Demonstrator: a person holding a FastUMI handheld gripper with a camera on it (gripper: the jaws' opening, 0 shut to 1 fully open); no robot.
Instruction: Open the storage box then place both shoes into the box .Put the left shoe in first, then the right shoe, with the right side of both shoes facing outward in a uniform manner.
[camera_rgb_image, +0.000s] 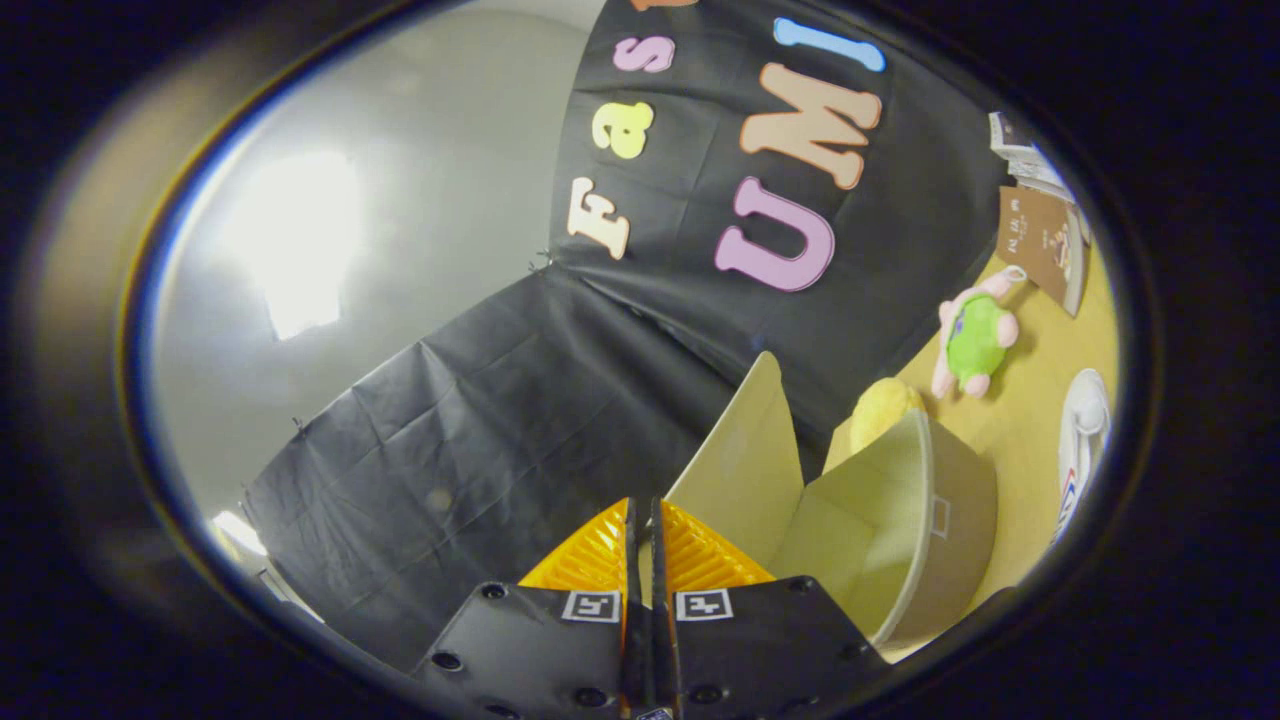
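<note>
Cream cardboard storage box (905, 530) sits just ahead and to the right of my gripper (642, 520), lid flap up and open. Fingers are pressed together, nothing between them. Beyond the box I see a yellow plush (880, 408) and a green-and-pink plush toy (973, 338) on the wooden table (1020, 430).

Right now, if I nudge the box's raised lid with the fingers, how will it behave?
The lid looks like thin card standing open on the box, so it would probably flex and swing rather than resist. The box looks light and may slide on the table. The gripper is shut with nothing between its fingers, near the lid.
</note>
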